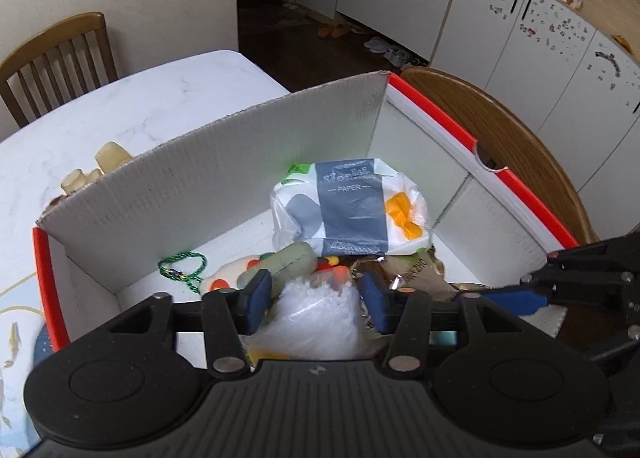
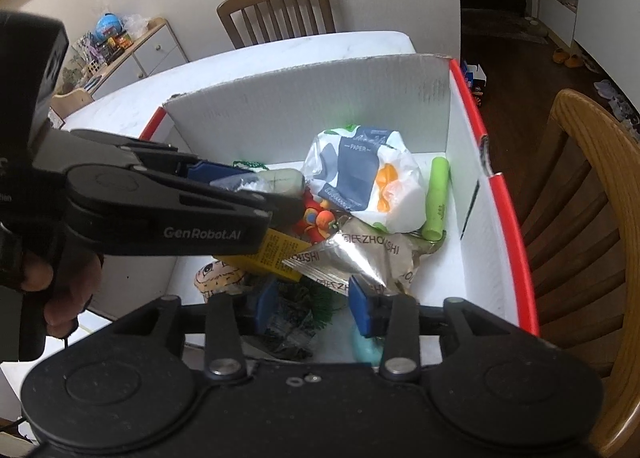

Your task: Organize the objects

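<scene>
A white cardboard box with a red rim [image 1: 436, 114] [image 2: 508, 226] stands on the marble table and holds several items: a tissue pack marked PAPER [image 1: 352, 206] [image 2: 368, 178], a plush toy [image 1: 256, 270], a green cord [image 1: 184, 266], a silver snack bag [image 2: 360, 258], a green tube [image 2: 438, 198] and a yellow packet [image 2: 276, 254]. My left gripper [image 1: 316, 298] [image 2: 256, 186] is over the box, shut on a clear plastic bag [image 1: 316, 318]. My right gripper [image 2: 312, 306] hovers over the box's near side, open and empty; it also shows in the left wrist view [image 1: 516, 298].
Yellowish cups [image 1: 100, 166] stand on the table [image 1: 120, 106] behind the box's far wall. Wooden chairs stand at the far side [image 2: 280, 10] and at the right [image 2: 588, 218]. A teal object [image 2: 366, 350] lies in the box's near corner.
</scene>
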Demonstrator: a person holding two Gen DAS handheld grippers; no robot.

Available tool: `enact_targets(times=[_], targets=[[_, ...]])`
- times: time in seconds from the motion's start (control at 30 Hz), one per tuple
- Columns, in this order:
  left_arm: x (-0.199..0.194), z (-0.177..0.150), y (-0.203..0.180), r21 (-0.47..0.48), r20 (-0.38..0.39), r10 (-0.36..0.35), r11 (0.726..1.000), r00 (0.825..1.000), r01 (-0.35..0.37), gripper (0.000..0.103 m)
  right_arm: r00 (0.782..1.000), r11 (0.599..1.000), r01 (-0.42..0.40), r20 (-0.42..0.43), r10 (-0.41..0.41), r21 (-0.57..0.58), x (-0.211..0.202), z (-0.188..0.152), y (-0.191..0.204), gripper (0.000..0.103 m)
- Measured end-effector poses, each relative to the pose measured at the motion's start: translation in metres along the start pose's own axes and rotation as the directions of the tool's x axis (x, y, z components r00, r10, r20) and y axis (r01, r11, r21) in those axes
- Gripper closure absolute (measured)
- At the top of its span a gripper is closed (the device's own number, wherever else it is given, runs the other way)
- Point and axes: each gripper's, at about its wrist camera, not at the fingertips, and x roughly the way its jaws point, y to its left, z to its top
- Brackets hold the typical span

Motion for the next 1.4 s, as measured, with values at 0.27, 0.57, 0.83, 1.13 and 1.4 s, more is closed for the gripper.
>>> enact_targets(times=[0.27,0.57,0.83,1.13,1.4], targets=[[-0.013,-0.008,0.005,-0.022,0.030,0.009,1.000,1.000,-0.009,0.037,0.999,1.000,-0.010,0.032,0.009,0.019,-0.009,0.001,-0.007,0.063],[-0.050,-0.016,0.015,-0.053,0.111,0.018,0.999,0.994,-0.012,0.037,0.996,0.999,-0.015,0.089,0.012,0.032,-0.026,0.000,-0.004,0.061],[-0.090,-0.030,0.029,-0.081,0.194,0.009,0.997,0.981,0.007,0.028,0.986,1.000,-0.002,0.169,-0.002,0.019,-0.043,-0.001,0.017,0.046],[-0.127,-0.049,0.046,-0.074,0.259,-0.007,0.997,0.966,0.027,0.015,0.971,1.000,0.013,0.240,-0.012,-0.002,-0.058,-0.004,0.048,0.035],[-0.154,-0.065,0.062,-0.062,0.305,-0.001,0.998,0.952,0.021,0.000,0.955,0.999,0.028,0.295,-0.032,0.017,-0.070,-0.011,0.074,0.020]])
